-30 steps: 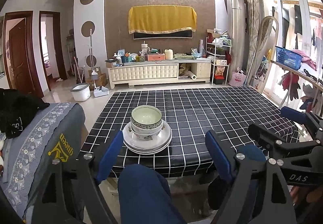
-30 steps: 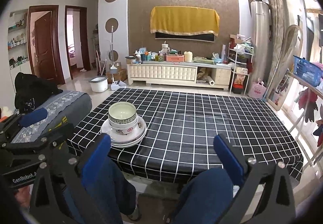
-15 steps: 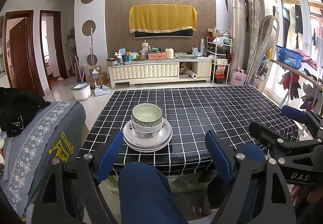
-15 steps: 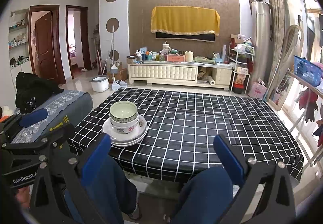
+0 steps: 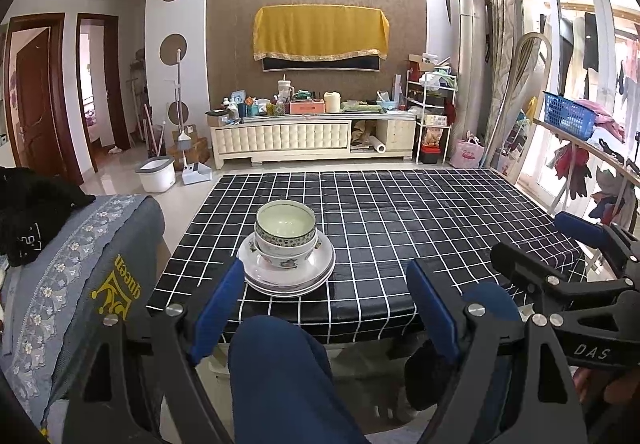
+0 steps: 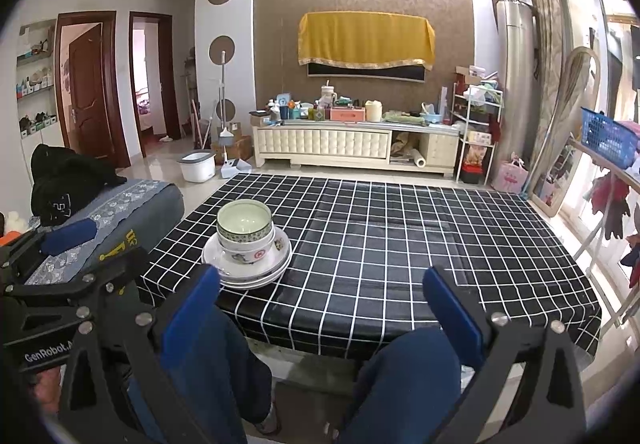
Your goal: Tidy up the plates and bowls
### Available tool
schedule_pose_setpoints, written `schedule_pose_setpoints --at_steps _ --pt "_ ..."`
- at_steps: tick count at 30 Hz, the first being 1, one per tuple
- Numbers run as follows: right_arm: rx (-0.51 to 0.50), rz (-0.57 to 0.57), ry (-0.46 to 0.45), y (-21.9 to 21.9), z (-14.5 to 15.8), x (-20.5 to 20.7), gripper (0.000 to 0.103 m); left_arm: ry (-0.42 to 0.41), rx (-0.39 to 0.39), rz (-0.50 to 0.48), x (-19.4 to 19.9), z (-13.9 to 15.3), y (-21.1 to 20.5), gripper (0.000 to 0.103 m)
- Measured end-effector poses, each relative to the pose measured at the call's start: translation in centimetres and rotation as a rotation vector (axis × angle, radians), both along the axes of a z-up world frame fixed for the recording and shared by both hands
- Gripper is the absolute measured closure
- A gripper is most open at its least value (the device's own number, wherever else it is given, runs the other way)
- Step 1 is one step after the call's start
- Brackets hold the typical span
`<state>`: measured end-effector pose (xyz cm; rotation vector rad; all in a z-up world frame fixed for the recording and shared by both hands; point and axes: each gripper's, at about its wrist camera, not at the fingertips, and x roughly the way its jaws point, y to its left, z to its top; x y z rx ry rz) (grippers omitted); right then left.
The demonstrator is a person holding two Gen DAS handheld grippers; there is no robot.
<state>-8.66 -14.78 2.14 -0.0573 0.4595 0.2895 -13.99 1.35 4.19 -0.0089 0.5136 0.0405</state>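
Down at the near edge of the worktop (image 5: pixel 400 228), both tools just hang above the person's knees (image 5: pixel 280 364), not touching anything. Left tool (image 5: pixel 326 300) has its blue fingers (image 5: pixel 218 308) spread wide with nothing between them, and the right tool (image 6: pixel 320 304) is spread just as wide and empty too. Out in front, on the black checked cloth near the front left corner, sits the stack: a few white plates (image 5: pixel 286 268) piled flat, with two bowls (image 5: pixel 285 230) nested upright on top, the upper one pale green inside. From the right wrist view the same plates (image 6: pixel 246 264) and bowls (image 6: pixel 245 230) show up just past the left finger. Off to the left there's a grey bed cover (image 5: pixel 80 284) right beside the worktop.
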Motion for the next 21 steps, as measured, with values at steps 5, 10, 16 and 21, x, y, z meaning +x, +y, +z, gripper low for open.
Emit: schedule_pose_setpoints --at_steps 5,10,16,21 --pt "0.002 0.001 0.003 -0.19 -0.02 -0.02 0.000 0.005 0.009 0.006 0.01 -0.08 -0.23 0.021" --pt "-0.002 0.002 0.008 -0.17 -0.01 -0.05 0.000 0.003 0.016 0.009 -0.12 0.04 -0.42 0.021" --pt "-0.003 0.004 0.011 -0.10 -0.08 -0.16 0.000 0.002 0.024 0.015 -0.23 0.09 -0.65 0.021" --pt "-0.004 0.006 0.013 -0.08 -0.05 -0.10 0.000 0.002 0.020 0.016 -0.39 0.05 -0.63 0.021"
